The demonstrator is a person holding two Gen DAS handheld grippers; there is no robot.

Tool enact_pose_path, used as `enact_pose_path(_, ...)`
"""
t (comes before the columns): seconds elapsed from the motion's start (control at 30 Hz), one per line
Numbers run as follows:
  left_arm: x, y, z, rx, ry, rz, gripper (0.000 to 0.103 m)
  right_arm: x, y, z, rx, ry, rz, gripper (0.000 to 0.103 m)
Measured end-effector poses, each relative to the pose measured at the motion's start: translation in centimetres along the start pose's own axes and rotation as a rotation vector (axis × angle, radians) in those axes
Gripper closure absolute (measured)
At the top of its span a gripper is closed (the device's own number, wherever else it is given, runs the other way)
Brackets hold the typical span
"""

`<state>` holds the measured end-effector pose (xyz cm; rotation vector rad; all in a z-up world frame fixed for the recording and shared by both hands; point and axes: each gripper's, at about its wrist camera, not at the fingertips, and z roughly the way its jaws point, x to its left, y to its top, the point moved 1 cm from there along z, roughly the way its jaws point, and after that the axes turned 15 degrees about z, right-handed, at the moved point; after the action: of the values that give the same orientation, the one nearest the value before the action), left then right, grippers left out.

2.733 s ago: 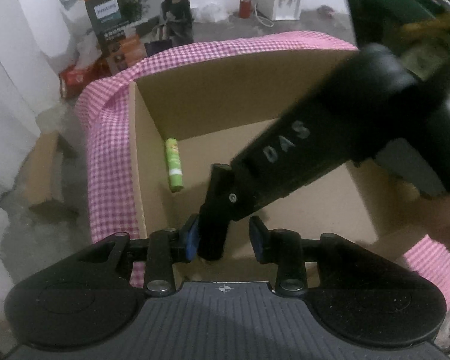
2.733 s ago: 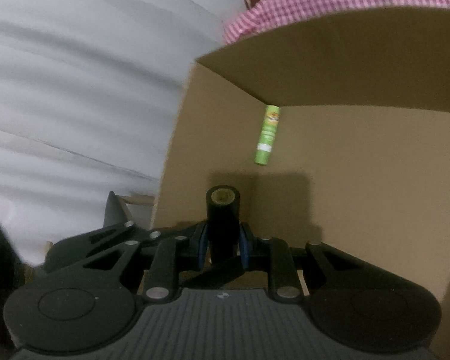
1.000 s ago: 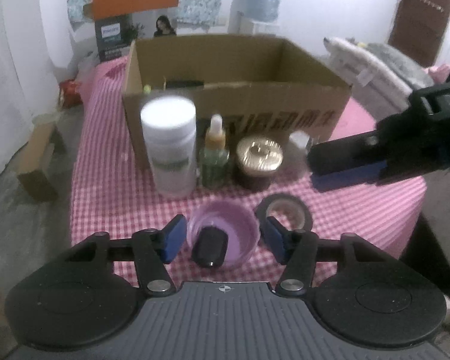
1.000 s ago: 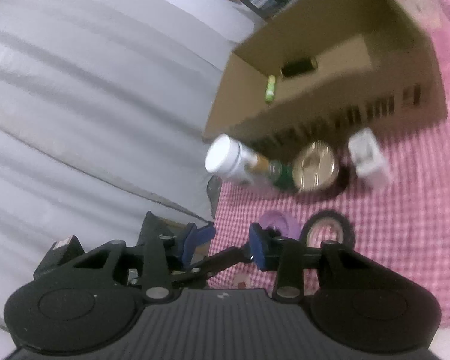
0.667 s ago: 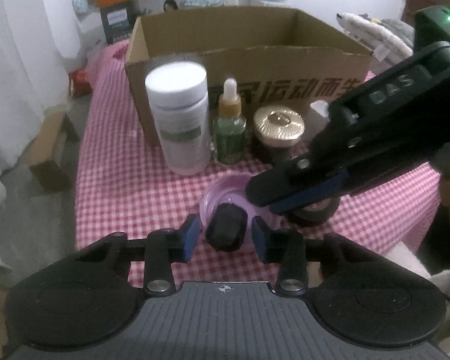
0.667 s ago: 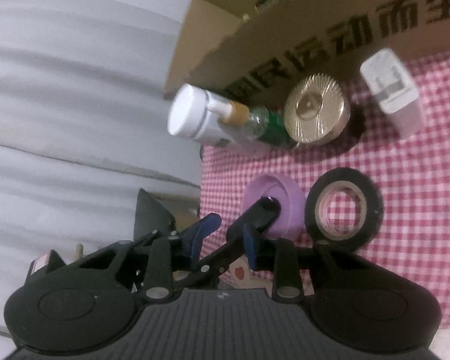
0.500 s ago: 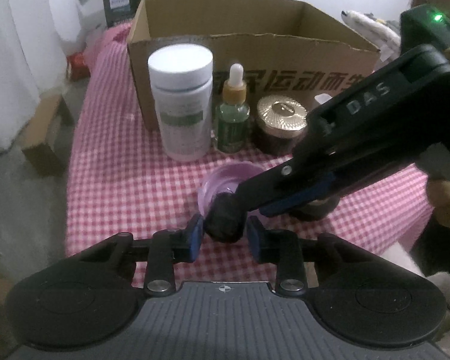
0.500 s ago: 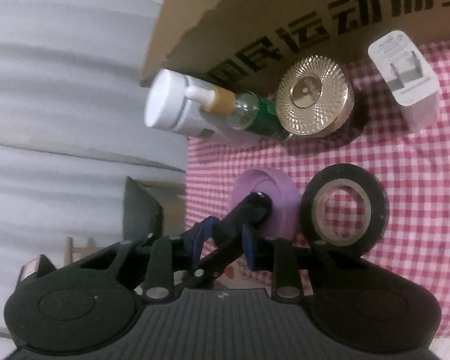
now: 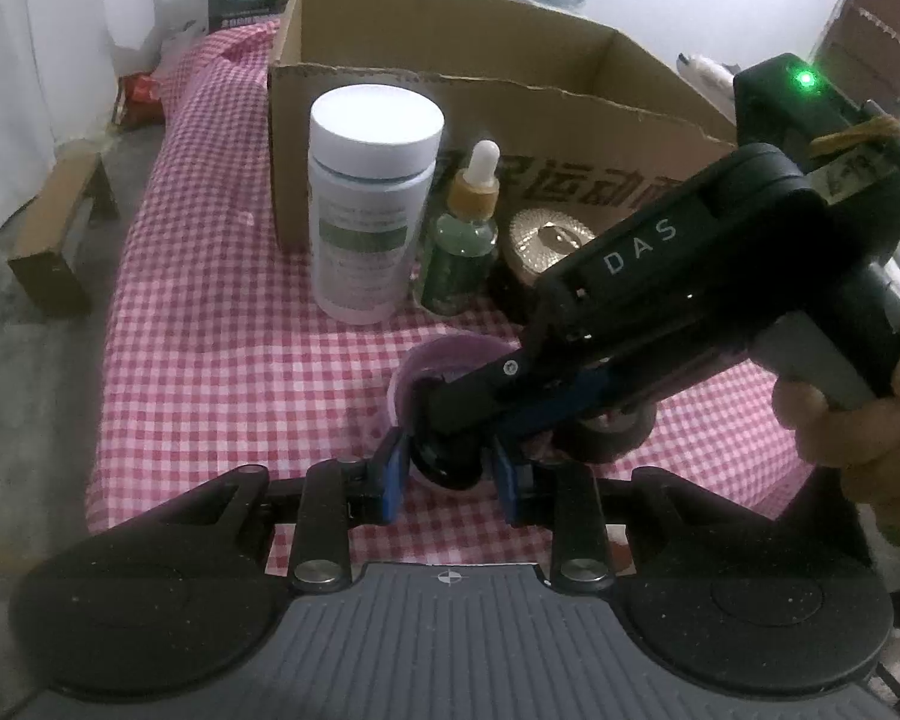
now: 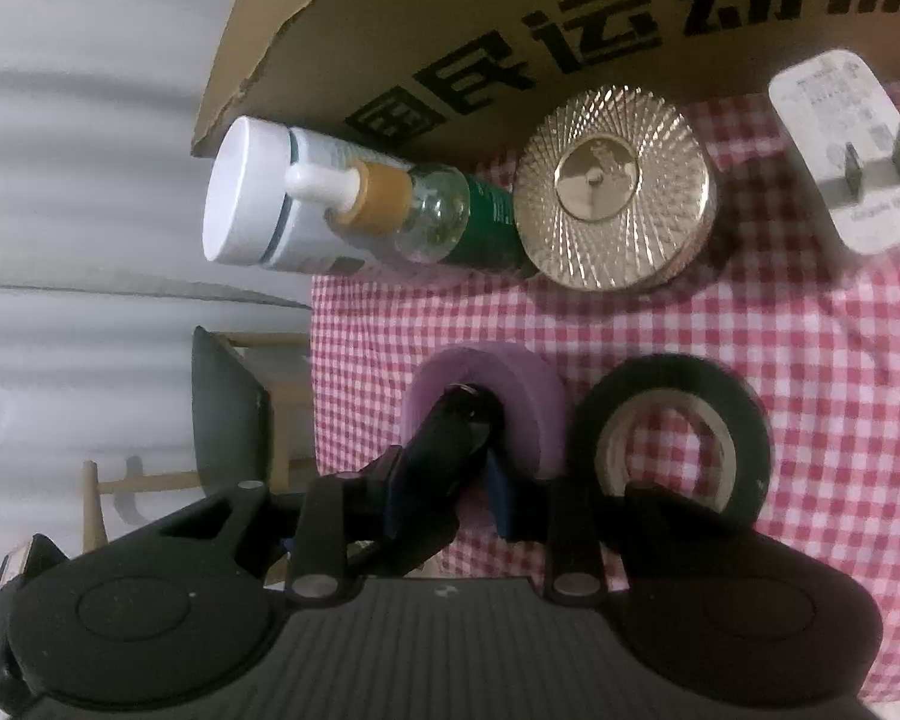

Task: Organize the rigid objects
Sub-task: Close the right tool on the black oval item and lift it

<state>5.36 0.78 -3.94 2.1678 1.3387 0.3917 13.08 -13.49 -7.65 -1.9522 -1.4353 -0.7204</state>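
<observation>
Grabbing is the step now. From the left wrist, the left gripper [image 9: 449,480] has just been closing, and its blue pads squeeze a small black thing [image 9: 450,459] that pokes out of the purple cup [image 9: 444,354] near the front of the table. The right gripper [image 9: 450,414] comes in from the right, held by a hand [image 9: 858,420]. Next, I think, the black thing must be lifted out and carried to the far box [image 9: 510,96]. The tape roll [image 9: 618,429] is half hidden.

From the right wrist, the right gripper [image 10: 444,492] has just been closing too, and looks shut on the same black thing [image 10: 462,426]. What that thing is stays hard to tell. The inside of the box is hidden.
</observation>
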Motion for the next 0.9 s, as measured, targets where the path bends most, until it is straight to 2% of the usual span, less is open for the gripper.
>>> enact_pose_path(0.2,-0.3,0.1,-0.1,-0.022,-0.042,0.009,0.074,-0.3,0.6,-0.3,-0.002,-0.016,0.014,0.069)
enact_pose_path(0.4,-0.7,0.6,0.4,-0.018,-0.036,0.038,0.074,-0.3,0.8,-0.3,-0.011,-0.02,0.012,0.069)
enact_pose_path(0.7,-0.3,1.0,3.0,0.043,-0.042,0.035,0.076,0.3,1.1,-0.1,-0.009,-0.04,-0.012,0.068)
enact_pose_path(0.9,-0.5,0.9,3.5,0.042,-0.06,0.023,0.083,0.1,0.7,-0.3,-0.035,-0.016,-0.039,0.067)
